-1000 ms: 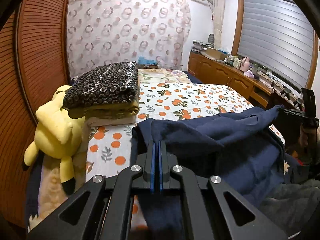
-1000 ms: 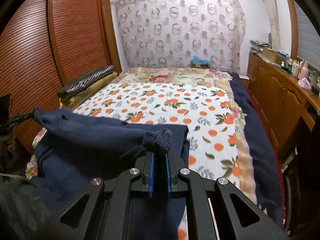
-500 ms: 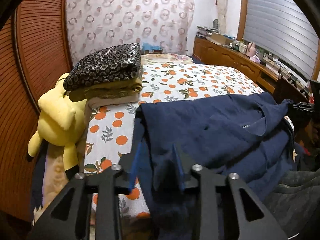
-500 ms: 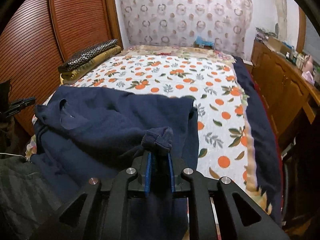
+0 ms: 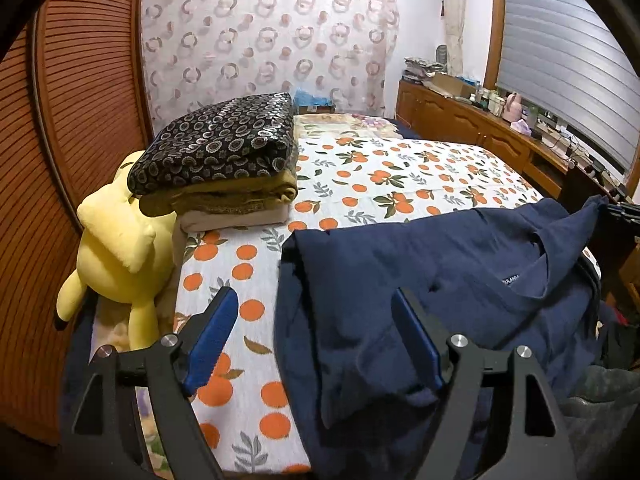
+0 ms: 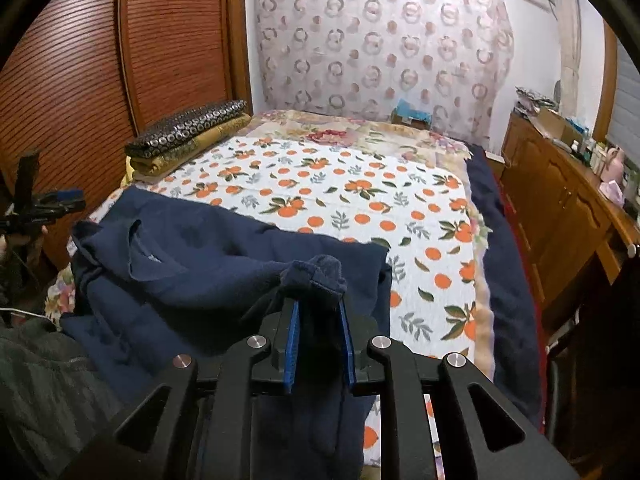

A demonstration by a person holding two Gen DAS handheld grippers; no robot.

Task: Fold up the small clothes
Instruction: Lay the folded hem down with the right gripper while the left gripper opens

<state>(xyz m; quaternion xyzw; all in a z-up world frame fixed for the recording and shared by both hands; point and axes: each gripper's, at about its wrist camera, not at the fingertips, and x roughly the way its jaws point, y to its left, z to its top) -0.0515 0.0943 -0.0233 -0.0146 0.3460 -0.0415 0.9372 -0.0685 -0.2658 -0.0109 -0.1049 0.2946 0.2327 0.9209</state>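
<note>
Partly legible "ULAN" on neck label (image 5: 510, 280)

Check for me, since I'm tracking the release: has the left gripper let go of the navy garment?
Yes. The left gripper jaws have just been opening beside the plush toy; the navy garment lies unpinched.

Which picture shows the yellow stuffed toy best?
The left wrist view. There the yellow stuffed toy sits large and unblocked at the bed's left edge, beside the stack of folded blankets. In the right wrist view only a sliver of yellow peeks out behind that stack, far too little to tell what it is.
</note>
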